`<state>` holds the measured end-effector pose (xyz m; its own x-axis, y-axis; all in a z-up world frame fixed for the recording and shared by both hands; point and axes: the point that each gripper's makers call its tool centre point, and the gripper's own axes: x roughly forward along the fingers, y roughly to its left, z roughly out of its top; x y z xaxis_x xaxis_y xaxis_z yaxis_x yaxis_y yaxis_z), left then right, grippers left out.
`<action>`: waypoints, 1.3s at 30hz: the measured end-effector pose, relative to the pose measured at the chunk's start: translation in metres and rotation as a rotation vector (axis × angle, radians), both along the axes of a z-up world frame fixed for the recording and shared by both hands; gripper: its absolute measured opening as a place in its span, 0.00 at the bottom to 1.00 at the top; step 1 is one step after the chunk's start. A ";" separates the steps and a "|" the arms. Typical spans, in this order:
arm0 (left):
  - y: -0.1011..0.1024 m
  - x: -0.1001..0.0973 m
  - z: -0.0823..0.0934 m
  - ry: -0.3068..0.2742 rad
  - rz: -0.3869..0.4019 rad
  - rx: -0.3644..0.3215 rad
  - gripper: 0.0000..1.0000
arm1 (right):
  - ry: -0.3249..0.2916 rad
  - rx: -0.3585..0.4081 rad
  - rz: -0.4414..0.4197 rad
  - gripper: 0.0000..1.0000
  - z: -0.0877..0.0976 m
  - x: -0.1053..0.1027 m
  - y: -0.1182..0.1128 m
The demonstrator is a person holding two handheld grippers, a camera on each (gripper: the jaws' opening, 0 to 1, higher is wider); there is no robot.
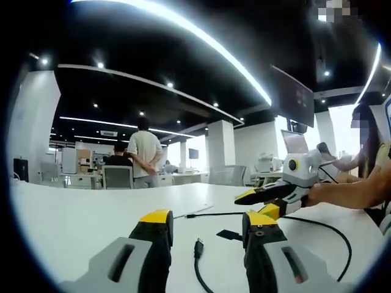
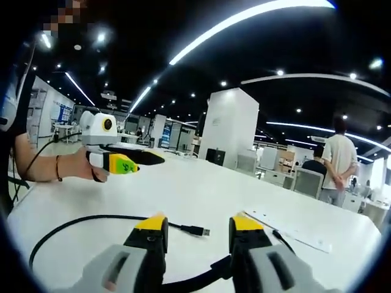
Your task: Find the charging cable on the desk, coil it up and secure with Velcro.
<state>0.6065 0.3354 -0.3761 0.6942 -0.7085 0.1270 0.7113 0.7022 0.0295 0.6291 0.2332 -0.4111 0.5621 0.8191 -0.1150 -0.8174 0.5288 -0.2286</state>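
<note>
1. In the left gripper view, the left gripper (image 1: 204,223) hovers low over the white desk (image 1: 79,220), its yellow-tipped jaws spread wide with nothing between them.
2. A USB plug (image 1: 198,247) of the black charging cable (image 1: 333,229) lies on the desk between those jaws, touching neither.
3. A small black Velcro strap (image 1: 229,234) lies just beyond the plug.
4. In the right gripper view, the right gripper (image 2: 198,229) is also wide apart and empty; the cable loops under it, another plug (image 2: 195,231) lying between its jaws.
5. A white paper strip (image 2: 287,229) lies to the right.
6. Farther off, a standing person (image 1: 145,152) faces away beside office chairs (image 1: 117,177).
</note>
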 end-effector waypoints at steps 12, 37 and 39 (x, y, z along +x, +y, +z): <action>0.002 0.002 -0.001 0.009 0.002 -0.017 0.46 | 0.023 -0.032 0.026 0.41 -0.009 0.011 0.012; 0.004 0.003 0.002 0.010 0.004 -0.030 0.49 | 0.074 -0.126 0.090 0.41 -0.031 0.030 0.039; 0.005 0.003 0.003 0.008 0.006 -0.032 0.49 | 0.077 -0.128 0.094 0.41 -0.031 0.031 0.041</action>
